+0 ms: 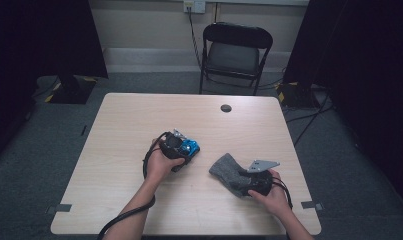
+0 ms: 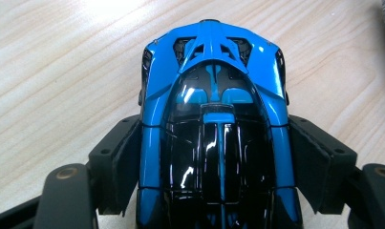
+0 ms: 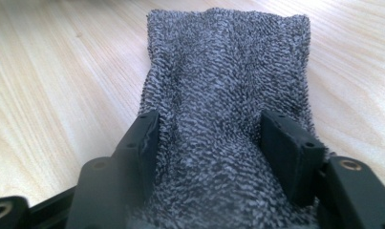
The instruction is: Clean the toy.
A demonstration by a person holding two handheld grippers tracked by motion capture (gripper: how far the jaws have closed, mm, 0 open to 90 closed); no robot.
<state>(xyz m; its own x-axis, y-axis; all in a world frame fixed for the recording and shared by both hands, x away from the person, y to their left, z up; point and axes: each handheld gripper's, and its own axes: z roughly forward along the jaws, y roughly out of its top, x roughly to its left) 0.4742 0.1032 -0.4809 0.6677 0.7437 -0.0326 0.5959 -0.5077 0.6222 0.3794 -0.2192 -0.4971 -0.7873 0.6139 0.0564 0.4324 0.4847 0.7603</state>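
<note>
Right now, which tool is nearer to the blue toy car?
Left. The left tool has the toy car between its jaws, gripping its sides. The right tool is off to the side, closing on the grey cloth.

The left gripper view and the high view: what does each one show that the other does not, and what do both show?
The left gripper view alone shows the black roof and the pads pressed on the car's sides. The high view alone shows the chair, both hands, and the right tool on the cloth. Both show the blue car in the left tool on the table.
</note>
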